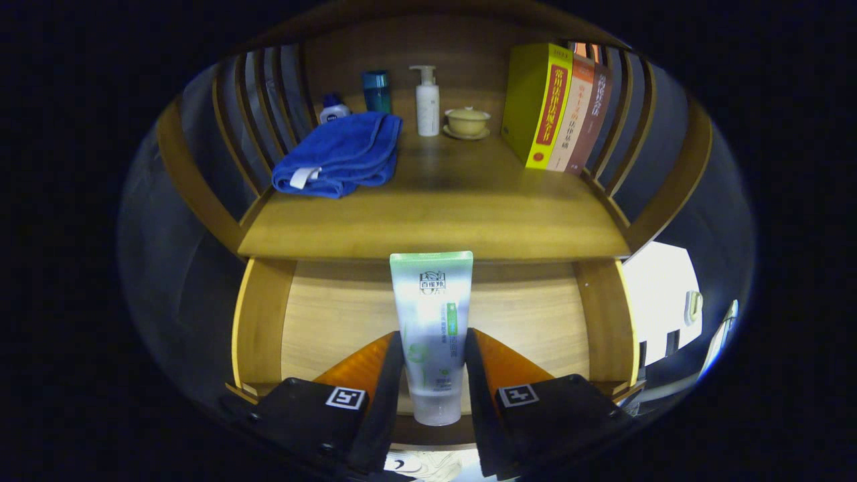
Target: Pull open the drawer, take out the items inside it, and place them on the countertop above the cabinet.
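The gripper (434, 365) clamps both fingers on a green-capped cosmetic tube (432, 328), seemingly above the open drawer (335, 314), below the countertop (435, 214).

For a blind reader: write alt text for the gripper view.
The gripper is shut on a green-capped tube above the open wooden drawer. Beyond, the countertop holds a blue towel, bottles, a lidded cup and three books.

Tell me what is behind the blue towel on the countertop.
Behind the blue towel: a small bottle and a teal container, their bases covered by it. The gripper clamps the tube.
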The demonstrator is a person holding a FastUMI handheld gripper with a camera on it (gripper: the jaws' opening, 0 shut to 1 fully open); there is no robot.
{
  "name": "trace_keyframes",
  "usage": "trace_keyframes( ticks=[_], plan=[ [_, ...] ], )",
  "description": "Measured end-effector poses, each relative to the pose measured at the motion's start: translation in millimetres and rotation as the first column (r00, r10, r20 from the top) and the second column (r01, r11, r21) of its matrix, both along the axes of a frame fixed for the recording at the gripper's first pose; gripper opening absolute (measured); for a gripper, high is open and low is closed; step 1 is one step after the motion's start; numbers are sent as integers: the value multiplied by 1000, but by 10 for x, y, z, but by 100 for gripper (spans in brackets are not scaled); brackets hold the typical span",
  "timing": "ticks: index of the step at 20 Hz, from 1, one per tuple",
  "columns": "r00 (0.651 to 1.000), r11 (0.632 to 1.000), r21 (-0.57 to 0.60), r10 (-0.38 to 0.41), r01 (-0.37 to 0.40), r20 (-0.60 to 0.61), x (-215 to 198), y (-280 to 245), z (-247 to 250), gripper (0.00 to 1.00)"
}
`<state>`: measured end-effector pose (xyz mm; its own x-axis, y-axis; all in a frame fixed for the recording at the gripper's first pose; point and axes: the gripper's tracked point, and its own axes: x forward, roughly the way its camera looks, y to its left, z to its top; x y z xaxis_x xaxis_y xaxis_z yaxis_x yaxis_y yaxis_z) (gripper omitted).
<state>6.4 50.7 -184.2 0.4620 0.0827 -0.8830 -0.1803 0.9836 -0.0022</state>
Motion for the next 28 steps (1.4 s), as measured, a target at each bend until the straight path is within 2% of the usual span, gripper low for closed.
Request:
trace_keyframes(
  ticks=[4,8,19,28],
  plan=[
    [998,1000,5,-24,24,52,372,-41,269,58],
    [995,999,9,-52,51,84,780,-41,331,58],
    [988,996,-17,-88,91,130,1835,65,-191,58],
    [987,988,-67,-132,138,93,1947,-68,-640,61]
  ],
)
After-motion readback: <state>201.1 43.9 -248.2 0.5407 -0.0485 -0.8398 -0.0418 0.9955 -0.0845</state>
